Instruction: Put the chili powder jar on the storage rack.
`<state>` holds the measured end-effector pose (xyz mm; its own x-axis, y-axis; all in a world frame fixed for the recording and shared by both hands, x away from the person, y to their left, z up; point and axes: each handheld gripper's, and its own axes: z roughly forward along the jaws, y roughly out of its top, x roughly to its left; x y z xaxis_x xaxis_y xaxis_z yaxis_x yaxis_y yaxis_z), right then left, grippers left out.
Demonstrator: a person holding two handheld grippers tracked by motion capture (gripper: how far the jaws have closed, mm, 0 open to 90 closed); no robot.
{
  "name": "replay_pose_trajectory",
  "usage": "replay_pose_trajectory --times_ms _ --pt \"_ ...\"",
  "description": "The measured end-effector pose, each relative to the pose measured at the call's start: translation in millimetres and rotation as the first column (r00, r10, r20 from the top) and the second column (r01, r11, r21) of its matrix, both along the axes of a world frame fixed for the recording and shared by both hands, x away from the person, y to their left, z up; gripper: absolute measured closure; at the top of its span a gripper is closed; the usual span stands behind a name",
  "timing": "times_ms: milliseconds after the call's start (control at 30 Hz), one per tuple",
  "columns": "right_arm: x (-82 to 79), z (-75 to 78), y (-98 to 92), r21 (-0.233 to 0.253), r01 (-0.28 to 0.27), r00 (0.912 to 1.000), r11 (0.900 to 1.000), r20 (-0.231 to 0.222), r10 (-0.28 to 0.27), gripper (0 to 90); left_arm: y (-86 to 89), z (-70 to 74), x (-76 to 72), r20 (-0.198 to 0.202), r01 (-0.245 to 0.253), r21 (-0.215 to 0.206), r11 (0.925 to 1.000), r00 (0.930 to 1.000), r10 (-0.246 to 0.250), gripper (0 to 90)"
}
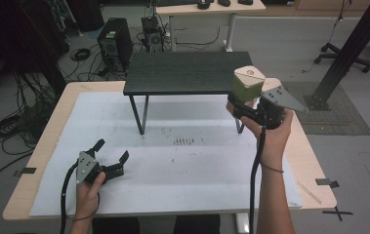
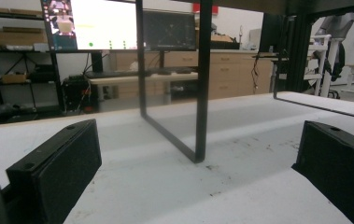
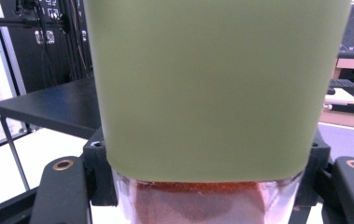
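**Right gripper holds green-topped jar at the shelf's right end; left gripper idle and open**

Right gripper (image 1: 245, 108): raised above the table (image 1: 26, 192), near the front right corner of the small black shelf (image 1: 187, 73). Its jaws are clamped on a jar (image 1: 247, 84), one on each side. The jar stands upright in the grip. It has a pale tan lid on top and an olive-green body. In the right gripper view the green part (image 3: 212, 88) sits above a clear lower band (image 3: 202, 203) showing reddish-brown contents. The jar is off the table surface; from the high view it overlaps the shelf's right edge, and I cannot tell whether it touches the shelf top.

Left gripper (image 1: 110, 152): held low over the white sheet (image 1: 182, 185) at the near left of the table, well apart from the jar. Its jaws are spread wide with nothing between them. In the left gripper view both black jaws stand at the frame edges, and the shelf's near leg (image 2: 201, 84) rises from the sheet ahead, between them but farther off.

White sheet: some dark scuff marks (image 1: 183, 141) near the middle, in front of the shelf.
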<state>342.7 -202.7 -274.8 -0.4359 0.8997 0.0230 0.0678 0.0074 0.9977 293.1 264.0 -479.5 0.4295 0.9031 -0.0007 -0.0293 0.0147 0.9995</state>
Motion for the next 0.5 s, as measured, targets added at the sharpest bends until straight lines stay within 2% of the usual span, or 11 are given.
replay_pose_trajectory --times_ms 267,500 --pt "12.2 16.7 -0.5 0.004 0.002 0.9999 1.0 0.013 -0.002 30.3 0.2 0.0 0.2 0.0 0.0 0.001 1.0 1.0 0.0 0.4" --pt "25.9 24.6 0.5 0.0 0.012 0.9999 1.0 0.012 -0.012 30.3 0.1 0.0 0.2 -0.001 0.0 -0.001 1.0 1.0 0.0 0.5"
